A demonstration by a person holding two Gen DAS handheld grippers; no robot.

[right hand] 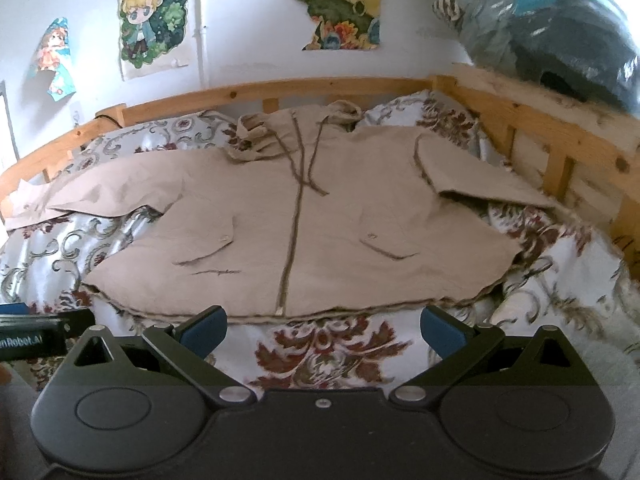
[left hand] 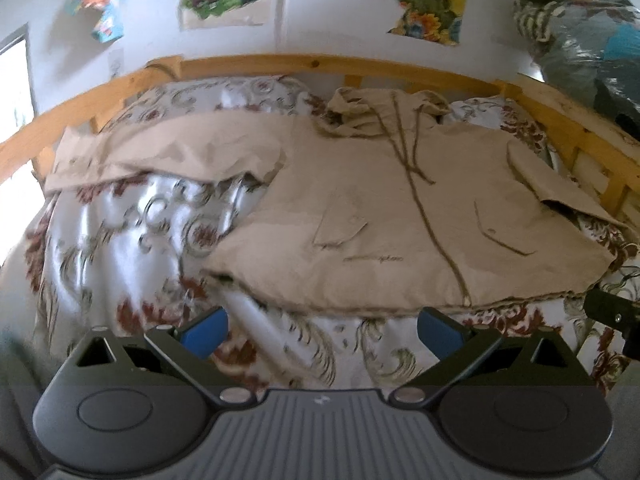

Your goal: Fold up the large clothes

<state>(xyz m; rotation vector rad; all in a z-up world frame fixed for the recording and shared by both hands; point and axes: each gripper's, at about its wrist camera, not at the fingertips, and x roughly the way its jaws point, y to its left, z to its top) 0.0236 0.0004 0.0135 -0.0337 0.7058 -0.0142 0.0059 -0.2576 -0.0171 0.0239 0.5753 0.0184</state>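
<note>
right wrist: jacket (right hand: 296, 216) beyond gripper (right hand: 323, 330).

A beige jacket (left hand: 400, 216) lies front-up and spread on the floral bedspread (left hand: 120, 248) of a wooden-railed bed (left hand: 248, 62), one sleeve stretched left, while the left gripper (left hand: 322, 330) hovers near its hem, blue-padded fingers (left hand: 204, 334) wide apart and empty.

Beige hooded jacket (right hand: 296, 224) flat, front-up
</note>
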